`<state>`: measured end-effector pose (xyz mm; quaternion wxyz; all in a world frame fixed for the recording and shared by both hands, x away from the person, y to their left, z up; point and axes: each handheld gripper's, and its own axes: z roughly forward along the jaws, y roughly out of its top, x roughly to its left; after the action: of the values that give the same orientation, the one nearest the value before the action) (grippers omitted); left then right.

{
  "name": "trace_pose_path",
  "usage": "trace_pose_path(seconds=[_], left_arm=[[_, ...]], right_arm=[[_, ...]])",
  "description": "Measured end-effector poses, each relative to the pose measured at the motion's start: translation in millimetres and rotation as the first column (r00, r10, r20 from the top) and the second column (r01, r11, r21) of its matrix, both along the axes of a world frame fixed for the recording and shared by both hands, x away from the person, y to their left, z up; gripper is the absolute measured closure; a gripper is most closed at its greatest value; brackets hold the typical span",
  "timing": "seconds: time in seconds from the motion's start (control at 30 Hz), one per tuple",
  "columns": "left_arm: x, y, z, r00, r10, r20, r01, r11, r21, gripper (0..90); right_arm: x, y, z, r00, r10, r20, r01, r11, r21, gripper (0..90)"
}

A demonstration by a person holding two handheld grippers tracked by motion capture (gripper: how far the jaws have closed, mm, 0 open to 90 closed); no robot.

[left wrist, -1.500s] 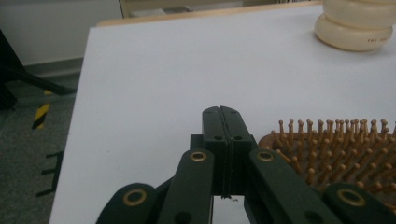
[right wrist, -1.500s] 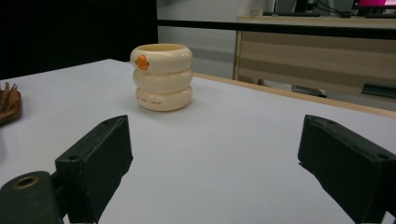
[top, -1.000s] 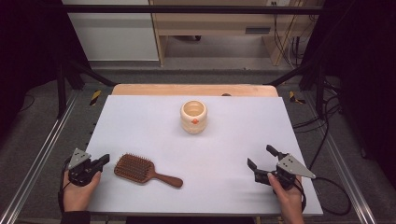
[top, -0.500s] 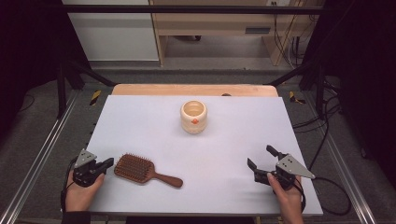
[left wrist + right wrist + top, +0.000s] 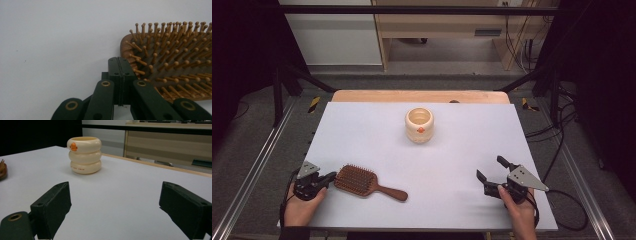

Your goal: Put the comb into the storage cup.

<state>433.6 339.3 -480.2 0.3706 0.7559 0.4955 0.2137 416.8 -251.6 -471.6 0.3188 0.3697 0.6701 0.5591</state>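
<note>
The left tool (image 5: 328,177) sits with its jaws pressed together at the rounded end of the wooden hairbrush (image 5: 362,181), which lies bristles up near the worktop's (image 5: 362,130) front left. The right tool (image 5: 493,172), jaws wide apart, rests well clear, facing the cream ringed cup (image 5: 419,124). Nudged further, the brush could skid or spin rather than be gripped.

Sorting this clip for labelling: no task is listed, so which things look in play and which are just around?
Likely in play:
- left claw, shut, at the hairbrush head
- right claw, open, empty
- cream cup, perhaps

Just around:
- white table
- wooden cabinet behind
</note>
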Motion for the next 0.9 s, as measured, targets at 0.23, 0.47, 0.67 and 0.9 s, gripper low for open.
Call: trace_pose_path(seconds=[0.23, 0.47, 0.67, 0.9], left_arm=[[-1.7, -13.0, 0.5, 0.9993, -0.036, -0.008, 0.036, 0.9993, 0.010, 90.0], [-4.1, -45.0, 1.1, 0.9961, -0.088, -0.009, 0.089, 0.9944, 0.057, 90.0], [-8.1, -72.0, -0.6, 0.9898, -0.141, -0.019, 0.142, 0.9869, 0.076, 90.0], [-9.6, -92.2, -0.5, 0.9869, -0.160, -0.020, 0.161, 0.9832, 0.086, 90.0]], right_arm=[[0.2, -0.1, -0.1, 1.0000, 0.000, -0.006, 0.000, 1.000, -0.001, 10.4], [0.5, -0.3, -0.1, 0.9998, 0.001, -0.022, -0.002, 1.000, -0.013, 10.3], [0.7, 0.0, -0.2, 0.9996, 0.004, -0.028, -0.005, 1.000, -0.014, 10.1], [1.3, -0.2, -0.6, 0.9992, -0.001, -0.040, 0.000, 1.000, -0.017, 9.6]])
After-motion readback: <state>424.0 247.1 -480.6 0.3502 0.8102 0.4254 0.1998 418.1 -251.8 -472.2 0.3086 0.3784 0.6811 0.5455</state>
